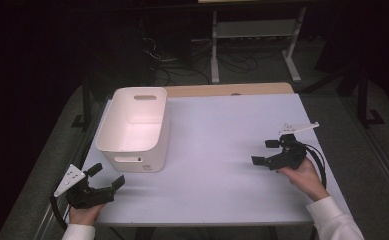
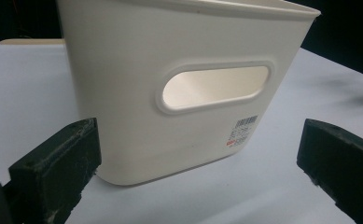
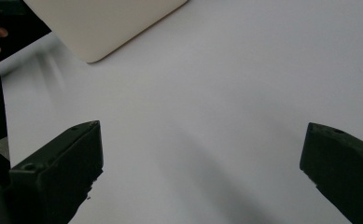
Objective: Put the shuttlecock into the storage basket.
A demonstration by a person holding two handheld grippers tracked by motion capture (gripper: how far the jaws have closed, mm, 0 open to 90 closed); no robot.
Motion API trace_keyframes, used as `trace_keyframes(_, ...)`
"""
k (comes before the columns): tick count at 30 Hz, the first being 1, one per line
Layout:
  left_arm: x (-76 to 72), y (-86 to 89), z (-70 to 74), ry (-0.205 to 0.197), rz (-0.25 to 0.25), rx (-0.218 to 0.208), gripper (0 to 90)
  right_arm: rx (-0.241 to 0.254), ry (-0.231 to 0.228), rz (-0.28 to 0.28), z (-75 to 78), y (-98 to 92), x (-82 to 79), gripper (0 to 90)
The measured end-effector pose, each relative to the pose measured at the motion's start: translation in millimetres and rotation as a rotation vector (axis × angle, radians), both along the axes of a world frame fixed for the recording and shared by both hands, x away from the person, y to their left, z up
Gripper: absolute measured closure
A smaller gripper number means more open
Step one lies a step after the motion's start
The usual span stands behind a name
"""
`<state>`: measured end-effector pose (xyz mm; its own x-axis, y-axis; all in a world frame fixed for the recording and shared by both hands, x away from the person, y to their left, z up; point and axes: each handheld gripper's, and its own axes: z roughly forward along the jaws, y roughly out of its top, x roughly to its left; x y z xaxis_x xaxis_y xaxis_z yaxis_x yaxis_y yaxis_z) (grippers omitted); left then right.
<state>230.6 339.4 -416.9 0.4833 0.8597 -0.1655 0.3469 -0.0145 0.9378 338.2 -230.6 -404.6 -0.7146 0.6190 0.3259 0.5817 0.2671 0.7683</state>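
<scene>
Smooth white plastic bin (image 1: 134, 127), rounded corners, oval handle slot, left of centre on matte table (image 1: 222, 150). Left gripper (image 1: 105, 178) spread wide, empty; right gripper (image 1: 266, 152) likewise gaping.

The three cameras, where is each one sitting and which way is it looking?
High view: above the person's side, looking forward and down at the table, white bin, both hands, left gripper and right gripper.
Left gripper view: rides the left gripper, faces the bin's handle side; its jaws stand apart.
Right gripper view: rides the right gripper, faces the table; jaws apart.
All share the bin.
</scene>
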Motion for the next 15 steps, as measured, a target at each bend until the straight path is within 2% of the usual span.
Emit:
trace_keyframes(4,0.0,0.3,0.0,0.0,-0.003,0.003,0.0,0.002,0.003,-0.009,-4.5,-6.2,-2.7,0.0)
trace_keyframes(6,-0.2,1.6,0.3,0.003,-0.009,0.021,0.0,0.001,0.005,-0.017,-6.0,-9.4,-5.0,0.0)
trace_keyframes(7,-0.2,1.7,0.4,0.002,-0.011,0.023,0.0,0.004,-0.008,-0.015,-6.8,-11.6,-5.8,0.0)
trace_keyframes(12,-0.4,1.3,0.4,0.001,-0.015,0.021,0.0,0.03,-0.016,-0.04,-9.7,-23.7,-12.8,0.0)
trace_keyframes(15,-0.4,1.3,0.5,0.003,-0.018,0.023,0.0,0.022,-0.013,-0.05,-13.2,-28.7,-16.5,0.0)
